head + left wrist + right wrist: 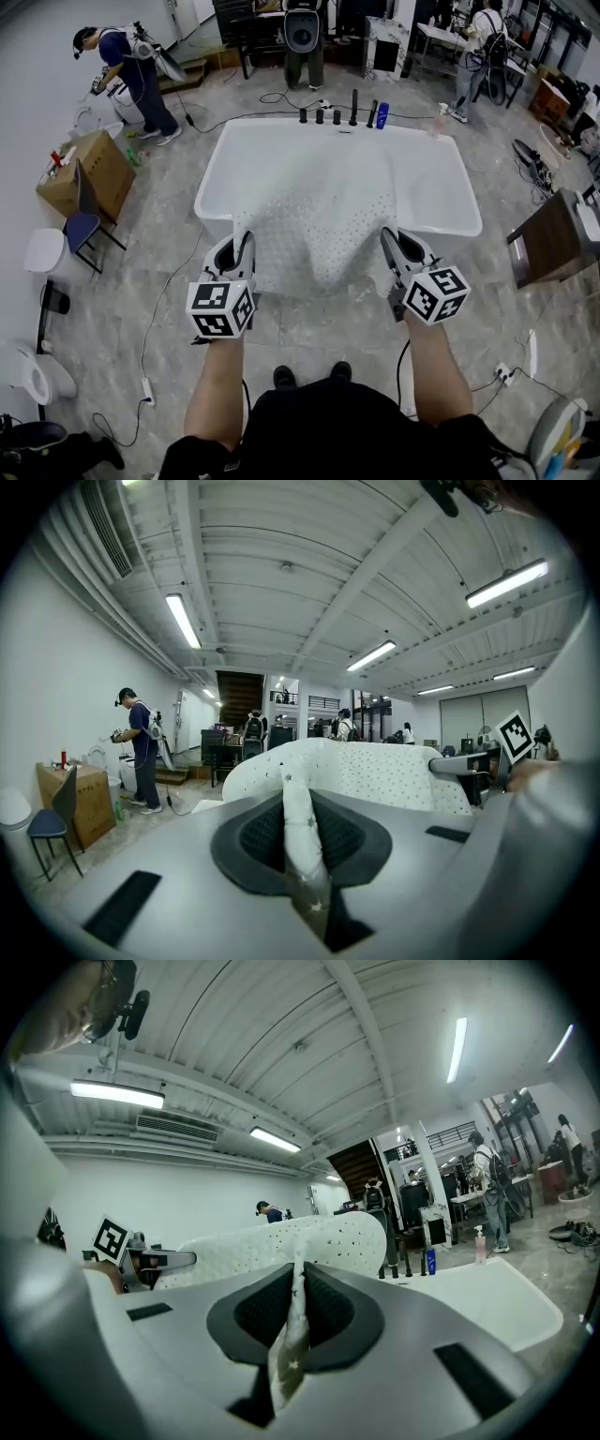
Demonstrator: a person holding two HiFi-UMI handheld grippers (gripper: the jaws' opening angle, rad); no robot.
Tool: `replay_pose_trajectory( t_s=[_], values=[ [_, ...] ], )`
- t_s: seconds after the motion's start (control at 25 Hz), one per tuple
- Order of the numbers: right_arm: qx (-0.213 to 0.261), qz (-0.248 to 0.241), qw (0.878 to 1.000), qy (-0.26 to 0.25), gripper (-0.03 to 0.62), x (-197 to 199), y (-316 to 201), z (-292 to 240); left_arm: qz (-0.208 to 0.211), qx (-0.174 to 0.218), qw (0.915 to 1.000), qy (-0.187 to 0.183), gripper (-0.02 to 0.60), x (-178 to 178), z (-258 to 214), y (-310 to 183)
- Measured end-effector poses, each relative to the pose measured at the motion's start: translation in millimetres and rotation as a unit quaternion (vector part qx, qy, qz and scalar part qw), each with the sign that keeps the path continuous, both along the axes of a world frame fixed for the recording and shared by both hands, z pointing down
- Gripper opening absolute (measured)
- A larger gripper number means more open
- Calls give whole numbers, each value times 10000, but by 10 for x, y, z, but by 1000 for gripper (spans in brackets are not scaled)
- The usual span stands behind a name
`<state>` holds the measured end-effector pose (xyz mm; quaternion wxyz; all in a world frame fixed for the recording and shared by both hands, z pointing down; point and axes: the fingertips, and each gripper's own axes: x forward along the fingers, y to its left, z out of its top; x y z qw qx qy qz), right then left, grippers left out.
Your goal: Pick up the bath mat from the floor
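Note:
The white bath mat, dotted with small holes, hangs spread between my two grippers above the front rim of a white bathtub. My left gripper is shut on the mat's left corner, and the pinched edge of the mat runs up between its jaws. My right gripper is shut on the right corner, where a folded strip of the mat sits in its jaws. The mat sags in the middle and its lower edge droops over the tub's front. It is off the floor.
Taps and a blue bottle line the tub's far rim. A cardboard box and a blue chair stand left, a wooden stand right. Cables cross the floor. People work at the back left and back right.

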<state>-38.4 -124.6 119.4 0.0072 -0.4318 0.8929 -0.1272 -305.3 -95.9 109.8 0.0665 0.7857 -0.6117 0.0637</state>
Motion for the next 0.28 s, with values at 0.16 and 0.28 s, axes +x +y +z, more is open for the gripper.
replay_pose_trajectory(
  t_s=[0.16, 0.28],
  values=[
    [-28, -16, 10000, -29, 37, 28, -8, 27, -3, -31, 10000, -21, 43, 31, 20, -1],
    [-35, -26, 10000, -40, 37, 48, -16, 48, -8, -46, 10000, -36, 43, 46, 35, -7]
  ],
)
